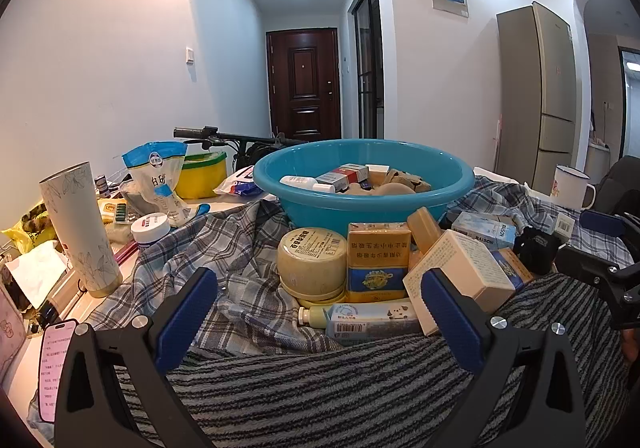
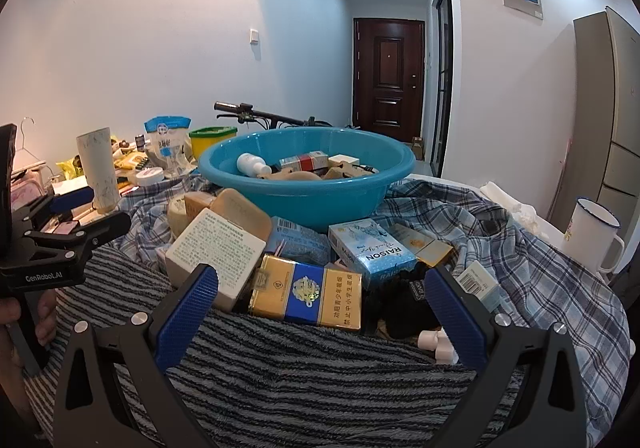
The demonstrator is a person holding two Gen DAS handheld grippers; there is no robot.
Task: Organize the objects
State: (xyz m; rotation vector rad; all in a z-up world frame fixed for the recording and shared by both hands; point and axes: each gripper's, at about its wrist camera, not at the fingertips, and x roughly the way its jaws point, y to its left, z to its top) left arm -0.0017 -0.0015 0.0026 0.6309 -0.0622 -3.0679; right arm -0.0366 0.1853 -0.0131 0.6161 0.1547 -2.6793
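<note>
The left gripper (image 1: 316, 312) hovers wide open over a striped towel (image 1: 320, 388). Boxes and a round tin (image 1: 312, 260) lie before a teal basin (image 1: 360, 199).

Glossy plastic basin (image 1: 360, 203), fuzzy striped towel (image 1: 340, 388) (soft plaid cloth (image 1: 224, 260) beneath), shiny gold carton (image 2: 306, 298)

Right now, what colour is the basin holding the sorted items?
Turquoise blue. The basin shows best in the right wrist view, sitting on the plaid cloth.

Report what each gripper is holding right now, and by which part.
Nothing is held. The left gripper and right gripper both stand wide open above the pile of boxes, fingers touching nothing.
</note>
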